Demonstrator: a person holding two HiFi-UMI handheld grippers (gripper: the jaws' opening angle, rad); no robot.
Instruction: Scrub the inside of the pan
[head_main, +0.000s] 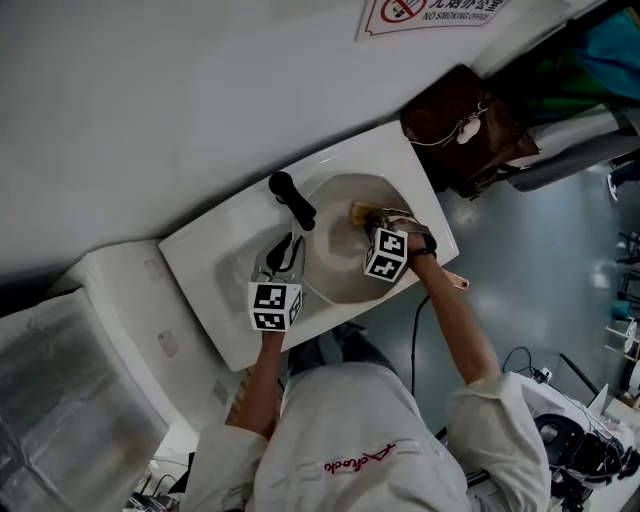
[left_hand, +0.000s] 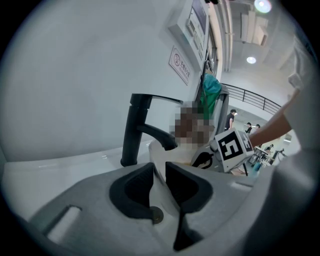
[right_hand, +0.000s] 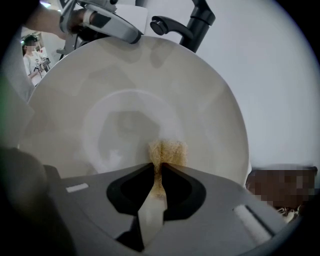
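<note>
Head view: cream round pan (head_main: 335, 262) sits in the basin of the white ceramic sink (head_main: 205, 262), under the black single-lever tap (head_main: 291, 199). The left gripper (head_main: 284, 256) is at the pan's near-left rim. The right gripper (head_main: 368, 217) reaches into the pan with a thin yellow-brown scrub sponge (head_main: 360, 211). A brown bag (head_main: 462, 125) stands on the sink's far corner, well apart from the work.

Left gripper view: jaws closed down to a thin slot, pinching the pan's white rim edge-on. The tap is just beyond, and the right gripper's marker cube shows at the right.

Right gripper view: jaws almost together, clamping the flattened sponge. Its free end is pressed on the pan's inner wall, low on the near side. The pan floor looks pale with faint marks (can't tell if soap or residue).

Risks, as a judgement. The left hold is only on a thin, slick rim, so a hard scrub stroke could twist the pan out of it. The sponge is held by a narrow strip and could fold or pull out under pressure. A wide stroke toward the far rim could knock the tap or the left gripper.
</note>
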